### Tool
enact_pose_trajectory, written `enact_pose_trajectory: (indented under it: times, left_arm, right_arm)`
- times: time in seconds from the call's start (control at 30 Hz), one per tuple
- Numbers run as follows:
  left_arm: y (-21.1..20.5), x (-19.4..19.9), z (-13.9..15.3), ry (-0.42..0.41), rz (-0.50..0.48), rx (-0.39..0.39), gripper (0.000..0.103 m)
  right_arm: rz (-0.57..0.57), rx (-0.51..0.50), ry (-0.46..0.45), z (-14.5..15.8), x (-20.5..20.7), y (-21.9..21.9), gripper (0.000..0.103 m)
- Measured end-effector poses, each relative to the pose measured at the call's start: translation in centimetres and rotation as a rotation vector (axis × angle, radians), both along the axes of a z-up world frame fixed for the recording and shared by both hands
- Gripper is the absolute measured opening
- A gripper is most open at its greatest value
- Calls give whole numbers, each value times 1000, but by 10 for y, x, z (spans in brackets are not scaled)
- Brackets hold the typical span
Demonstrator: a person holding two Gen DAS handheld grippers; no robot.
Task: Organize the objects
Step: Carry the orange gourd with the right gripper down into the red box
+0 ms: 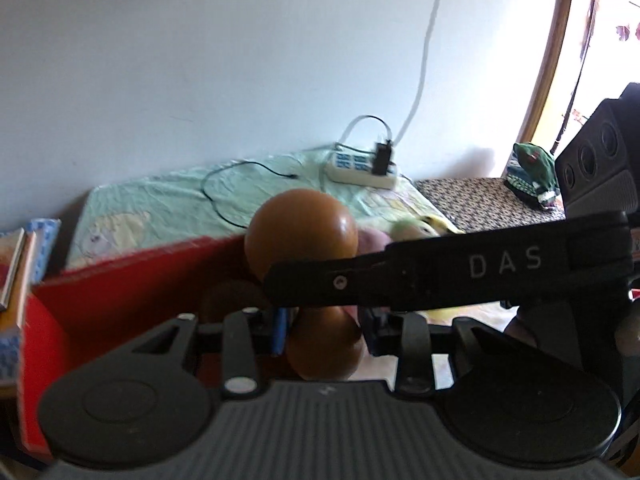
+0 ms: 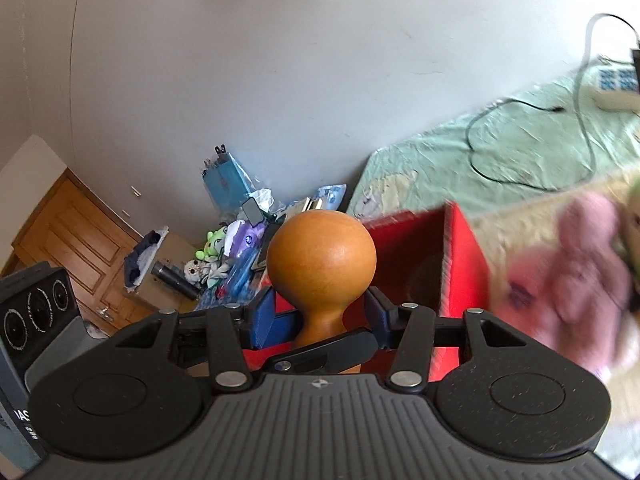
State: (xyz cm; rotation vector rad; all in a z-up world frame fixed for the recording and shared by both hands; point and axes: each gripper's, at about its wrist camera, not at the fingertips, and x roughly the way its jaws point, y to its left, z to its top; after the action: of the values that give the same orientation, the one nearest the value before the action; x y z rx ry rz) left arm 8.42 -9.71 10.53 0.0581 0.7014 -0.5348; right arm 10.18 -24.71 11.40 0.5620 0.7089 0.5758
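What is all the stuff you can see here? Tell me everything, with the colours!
wooden gourd: one, orange-brown, held above the red box
red box: one, red, open, beside the bed
bed sheet: one, pale green, spread on the bed
power strip: one, white with blue sockets, on the sheet by the wall
black cable: one, looped on the sheet
pink plush toy: one, blurred, right of the box
green cloth bundle: one, on a patterned surface
pile of toys and bags: several, blue, green, purple, by the wall
wooden door: one, brown, far left
left gripper: black, around the gourd's lower part
right gripper: black, blue pads on the gourd's neck
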Motion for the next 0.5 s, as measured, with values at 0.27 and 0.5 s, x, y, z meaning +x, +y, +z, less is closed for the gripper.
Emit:
enact_pose_trajectory:
  times: [0.27,0.5]
  left_arm:
    - [58,77,-15,116,23,-49,37]
    - [78,110,-61,236,11,-14,37]
  right_arm:
    - [8,-77,71,-12,57,52,52]
    - [26,-128,215,-48,88,74,52]
